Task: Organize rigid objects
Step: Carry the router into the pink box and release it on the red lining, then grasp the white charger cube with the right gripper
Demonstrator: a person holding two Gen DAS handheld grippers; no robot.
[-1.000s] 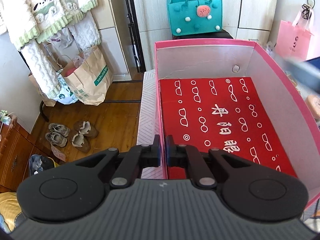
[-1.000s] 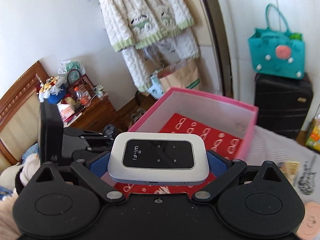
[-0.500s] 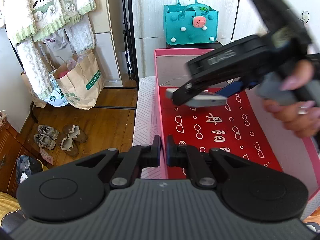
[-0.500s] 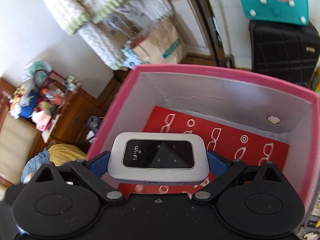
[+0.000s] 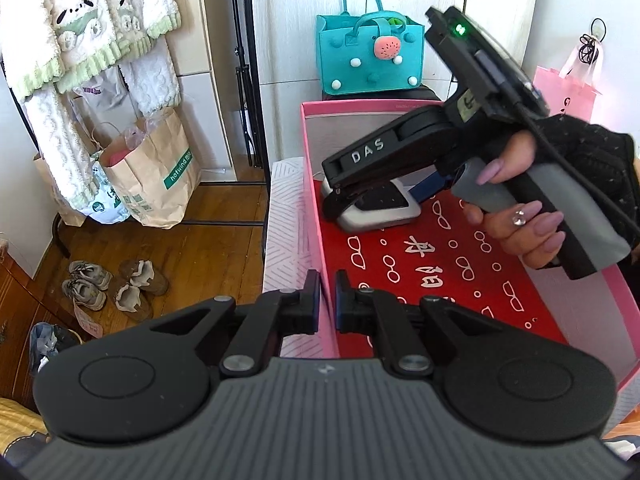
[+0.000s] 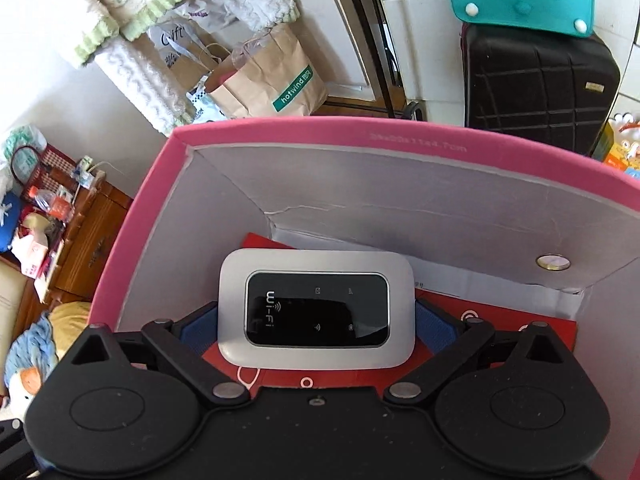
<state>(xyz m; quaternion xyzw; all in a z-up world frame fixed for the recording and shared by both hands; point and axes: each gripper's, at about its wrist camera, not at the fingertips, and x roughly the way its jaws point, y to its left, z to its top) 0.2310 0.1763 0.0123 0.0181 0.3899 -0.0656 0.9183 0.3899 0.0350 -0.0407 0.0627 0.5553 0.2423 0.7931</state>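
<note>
A pink box (image 5: 310,184) with grey inner walls and a red patterned floor (image 5: 440,264) fills the right of the left wrist view. My left gripper (image 5: 327,300) is shut on the box's near left wall, one finger on each side of it. A white Wi-Fi router (image 6: 316,312) with a black screen sits between the blue pads (image 6: 430,320) of my right gripper (image 6: 316,320), which is shut on it. In the left wrist view the router (image 5: 384,210) is low in the box's far left corner, at or just above the red floor. A hand (image 5: 520,224) holds the right gripper (image 5: 384,200).
A teal felt bag (image 5: 370,56) rests on a black suitcase (image 6: 536,84) behind the box. Paper bags (image 5: 152,172) and shoes (image 5: 112,284) are on the wooden floor to the left. A small round metal piece (image 6: 553,262) sits on the box's inner wall. A pink bag (image 5: 564,92) hangs at the right.
My right gripper has come down with the router from above the box into its far left corner. The left gripper has stayed on the box's wall.
</note>
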